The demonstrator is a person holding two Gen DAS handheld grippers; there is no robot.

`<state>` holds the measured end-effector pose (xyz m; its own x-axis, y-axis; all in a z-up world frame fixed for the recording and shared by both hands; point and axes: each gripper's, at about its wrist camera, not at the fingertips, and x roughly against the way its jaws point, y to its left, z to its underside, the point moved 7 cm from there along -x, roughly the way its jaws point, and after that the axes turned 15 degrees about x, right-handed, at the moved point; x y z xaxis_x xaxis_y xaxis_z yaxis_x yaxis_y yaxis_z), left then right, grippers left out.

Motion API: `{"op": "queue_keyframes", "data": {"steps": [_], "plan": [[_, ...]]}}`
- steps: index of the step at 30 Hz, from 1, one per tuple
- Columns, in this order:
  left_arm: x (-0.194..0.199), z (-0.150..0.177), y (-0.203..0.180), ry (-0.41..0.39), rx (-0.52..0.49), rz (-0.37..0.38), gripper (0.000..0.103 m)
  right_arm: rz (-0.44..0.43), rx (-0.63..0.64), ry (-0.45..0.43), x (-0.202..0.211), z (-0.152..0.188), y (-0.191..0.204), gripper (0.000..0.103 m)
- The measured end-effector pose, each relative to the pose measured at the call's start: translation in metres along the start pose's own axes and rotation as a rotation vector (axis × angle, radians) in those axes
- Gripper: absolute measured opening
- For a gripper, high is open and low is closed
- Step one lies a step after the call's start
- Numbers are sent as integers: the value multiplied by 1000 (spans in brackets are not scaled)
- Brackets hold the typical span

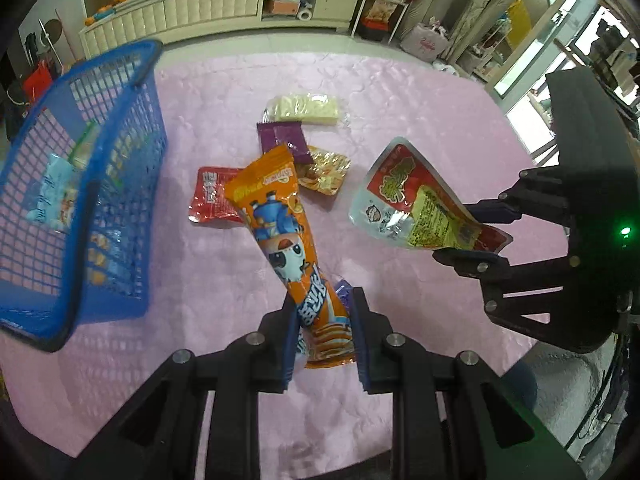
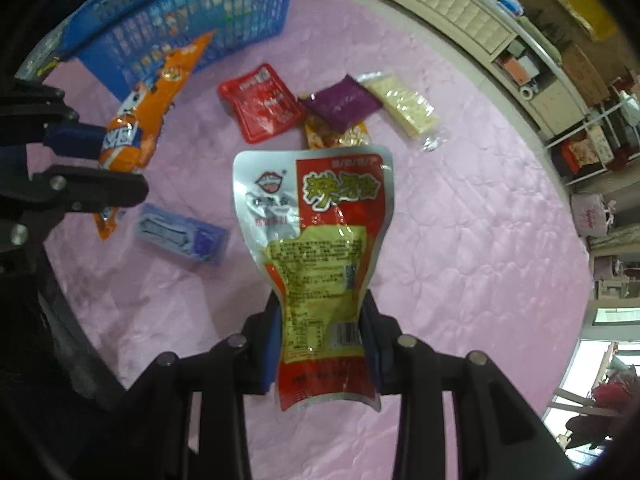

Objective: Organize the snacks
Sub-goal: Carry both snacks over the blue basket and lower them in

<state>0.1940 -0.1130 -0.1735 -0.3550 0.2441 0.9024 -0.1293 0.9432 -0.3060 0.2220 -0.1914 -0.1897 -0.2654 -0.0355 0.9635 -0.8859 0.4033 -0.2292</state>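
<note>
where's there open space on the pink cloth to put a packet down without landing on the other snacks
The pink cloth is bare to the right of the silver-and-red pouch, out to its far edge, and also near the cameras below the blue box. It is crowded at the centre, where the red packet, purple packet, gold packet and pale cracker pack cluster beside the blue basket.

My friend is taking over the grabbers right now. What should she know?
Left gripper: shut on the orange packet, lifted off the cloth.
Right gripper: shut on the red-silver pouch, also lifted.
Basket: at the left, some snacks already inside.
Still on the pink cloth: red packet, purple packet, gold packet, pale packet, blue pack.
Next, probably: drop both held snacks in the basket, then fetch the rest.
</note>
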Motion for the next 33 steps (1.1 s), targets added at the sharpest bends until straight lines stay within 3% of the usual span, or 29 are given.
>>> {"op": "queue_keyframes", "data": {"steps": [7, 21, 33], "plan": [[52, 1, 3, -65, -42, 27, 22, 64, -22, -43, 49, -11, 14, 40], [133, -25, 64, -196, -111, -32, 22, 83, -40, -189, 107, -90, 40, 40], [136, -67, 122, -225, -74, -47, 22, 32, -3, -270, 107, -174, 39, 40]]}}
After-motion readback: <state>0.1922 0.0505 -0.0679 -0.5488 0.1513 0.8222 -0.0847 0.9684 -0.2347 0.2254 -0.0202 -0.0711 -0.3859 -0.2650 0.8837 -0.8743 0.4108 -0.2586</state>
